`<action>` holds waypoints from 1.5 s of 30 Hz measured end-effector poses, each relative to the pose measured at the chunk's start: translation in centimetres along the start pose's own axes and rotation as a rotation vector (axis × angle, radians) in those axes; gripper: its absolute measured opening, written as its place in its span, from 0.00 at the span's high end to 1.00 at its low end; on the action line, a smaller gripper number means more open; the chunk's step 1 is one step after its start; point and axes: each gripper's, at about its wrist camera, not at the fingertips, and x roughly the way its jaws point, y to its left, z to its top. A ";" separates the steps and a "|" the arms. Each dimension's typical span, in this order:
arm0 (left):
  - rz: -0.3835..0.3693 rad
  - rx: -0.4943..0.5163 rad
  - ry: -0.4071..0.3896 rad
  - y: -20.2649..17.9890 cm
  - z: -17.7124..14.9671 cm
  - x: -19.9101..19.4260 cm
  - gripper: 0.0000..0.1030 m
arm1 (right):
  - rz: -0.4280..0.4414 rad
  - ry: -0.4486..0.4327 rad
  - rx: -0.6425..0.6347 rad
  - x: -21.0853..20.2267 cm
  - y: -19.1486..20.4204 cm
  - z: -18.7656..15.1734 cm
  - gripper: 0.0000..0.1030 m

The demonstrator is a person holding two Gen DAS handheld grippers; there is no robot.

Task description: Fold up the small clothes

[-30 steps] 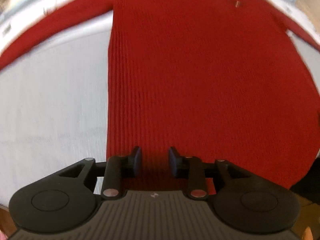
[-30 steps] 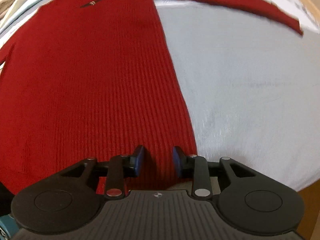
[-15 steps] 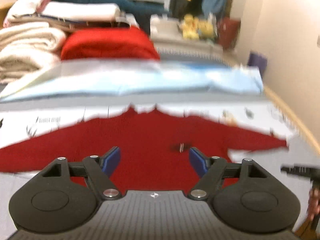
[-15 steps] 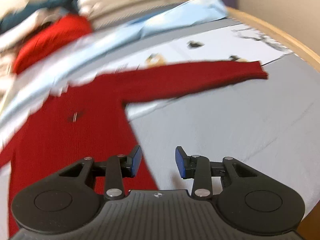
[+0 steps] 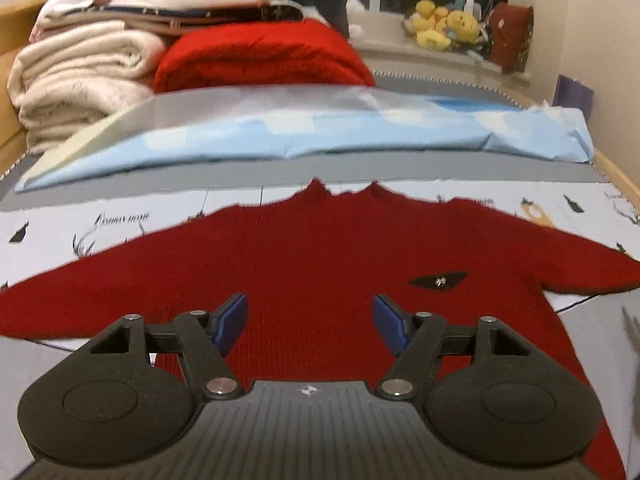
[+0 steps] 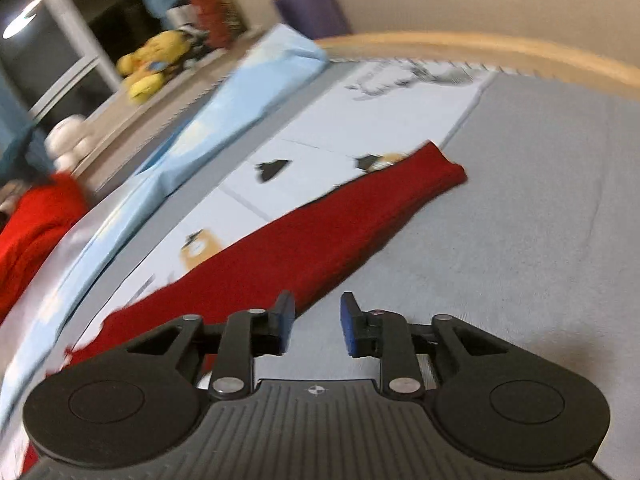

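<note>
1. The red sweater [image 5: 320, 264] was a ribbed knit, spread flat and face up on the bed [image 6: 540, 220], collar at the far side and both sleeves stretched out to left and right.
2. A small dark patch with a metal pin [image 5: 439, 281] sat on its chest, right of centre.
3. In the right wrist view its right sleeve [image 6: 320, 236] ran diagonally, cuff at the far end, lying half on the grey cover and half on a white printed sheet [image 6: 360, 120].
4. The left hand-held gripper [image 5: 310, 322] hung above the sweater's body with its jaws spread wide and nothing between them; they had just been closing a little after a wide opening.
5. The right hand-held gripper [image 6: 316, 324] had its jaws narrowly parted, gripping nothing (grey cover showed in the gap), just near of the sleeve.
6. Beyond the collar lay a light blue cloud-print pillow [image 5: 360, 132] across the bed.
7. Farther off stood a stack of cream blankets [image 5: 84, 76] at far left, a folded red knit [image 5: 260, 60] beside it, and yellow plush toys [image 5: 444, 26] on a ledge.
8. A wooden bed rail [image 6: 480, 46] curved along the far right edge.
</note>
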 end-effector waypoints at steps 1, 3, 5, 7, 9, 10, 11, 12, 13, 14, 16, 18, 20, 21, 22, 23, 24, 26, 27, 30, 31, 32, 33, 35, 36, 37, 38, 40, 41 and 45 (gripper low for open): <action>-0.003 -0.001 0.013 0.2 -0.1 0.3 0.28 | 0.001 0.004 0.029 1.1 -0.4 0.1 0.61; 0.003 -0.003 0.035 1.1 -1.1 0.1 0.28 | -0.013 0.007 0.077 3.1 -1.1 0.4 0.59; 0.014 -0.012 0.056 1.8 -1.4 0.9 0.28 | -0.017 0.006 0.148 5.1 -2.1 0.6 0.54; 0.017 -0.022 0.073 2.5 -1.5 1.2 0.28 | -0.022 -0.003 0.230 6.7 -3.0 0.9 0.54; 0.023 -0.025 0.070 3.1 -1.6 1.4 0.28 | -0.011 -0.025 0.281 7.7 -3.6 1.1 0.53; 0.031 -0.023 0.073 3.3 -1.6 1.6 0.28 | -0.003 -0.040 0.292 8.1 -3.7 1.3 0.53; 0.037 -0.026 0.076 3.7 -1.6 1.8 0.28 | 0.001 -0.052 0.299 8.4 -3.7 1.5 0.53; 0.039 -0.035 0.078 4.0 -1.7 2.0 0.28 | 0.005 -0.063 0.308 8.8 -3.7 1.7 0.53; 0.041 -0.042 0.083 4.3 -1.8 2.2 0.28 | 0.008 -0.073 0.319 9.0 -3.8 1.8 0.53; 0.045 -0.045 0.092 4.5 -1.9 2.4 0.28 | 0.006 -0.087 0.332 9.2 -3.8 1.8 0.54; 0.043 -0.056 0.088 5.0 -2.1 2.5 0.28 | -0.011 -0.109 0.342 9.6 -3.8 1.7 0.57; 0.062 -0.039 0.098 5.1 -2.5 3.0 0.28 | -0.032 -0.128 0.328 9.8 -3.4 1.6 0.63; 0.056 -0.064 0.109 5.7 -2.7 3.2 0.28 | -0.059 -0.134 0.311 10.0 -3.0 1.6 0.75; 0.048 -0.072 0.102 6.1 -2.9 3.3 0.28 | -0.067 -0.132 0.303 10.1 -2.9 1.7 0.83; 0.063 -0.063 0.117 6.3 -3.0 3.6 0.28 | -0.069 -0.136 0.300 10.1 -2.9 1.7 0.84; 0.073 -0.065 0.129 6.6 -3.0 3.7 0.28 | -0.082 -0.143 0.289 10.0 -2.6 1.8 0.87; 0.066 -0.085 0.125 7.1 -2.9 3.6 0.28 | -0.109 -0.156 0.261 9.8 -2.0 2.1 0.87; 0.060 -0.099 0.113 7.9 -2.8 3.3 0.28 | -0.141 -0.218 0.154 8.9 0.7 2.8 0.87; 0.069 -0.096 0.114 8.3 -2.8 3.3 0.28 | -0.155 -0.254 0.066 8.2 2.8 3.0 0.88; 0.075 -0.118 0.105 9.7 -2.5 2.9 0.28 | -0.124 -0.365 -0.250 5.5 11.4 2.3 0.88; 0.080 -0.128 0.106 10.3 -2.4 2.8 0.28 | -0.062 -0.404 -0.358 4.2 14.7 1.3 0.88; 0.084 -0.142 0.108 10.8 -2.2 2.8 0.28 | 0.009 -0.437 -0.466 2.8 17.9 -0.2 0.88; 0.086 -0.163 0.109 11.4 -1.9 2.7 0.28 | 0.113 -0.464 -0.581 1.0 21.5 -2.6 0.88; 0.085 -0.210 0.105 12.8 -1.4 2.5 0.28 | 0.311 -0.454 -0.701 -1.5 26.3 -7.1 0.88; 0.085 -0.230 0.102 13.5 -1.2 2.5 0.28 | 0.395 -0.425 -0.729 -2.5 28.3 -9.7 0.87; 0.088 -0.251 0.100 14.1 -1.0 2.5 0.28 | 0.457 -0.376 -0.751 -3.2 30.2 -12.7 0.87; 0.091 -0.269 0.099 14.7 -0.9 2.4 0.28 | 0.500 -0.322 -0.772 -3.4 31.3 -14.9 0.85; 0.094 -0.308 0.104 15.8 -0.9 2.6 0.30 | 0.582 -0.098 -0.790 -2.6 32.8 -19.9 0.74; 0.095 -0.326 0.111 16.3 -0.9 2.8 0.32 | 0.598 0.028 -0.805 -1.9 33.0 -21.8 0.70; 0.068 -0.396 0.144 17.7 -1.2 3.5 0.50 | 0.494 0.333 -0.793 -1.5 31.9 -25.2 0.70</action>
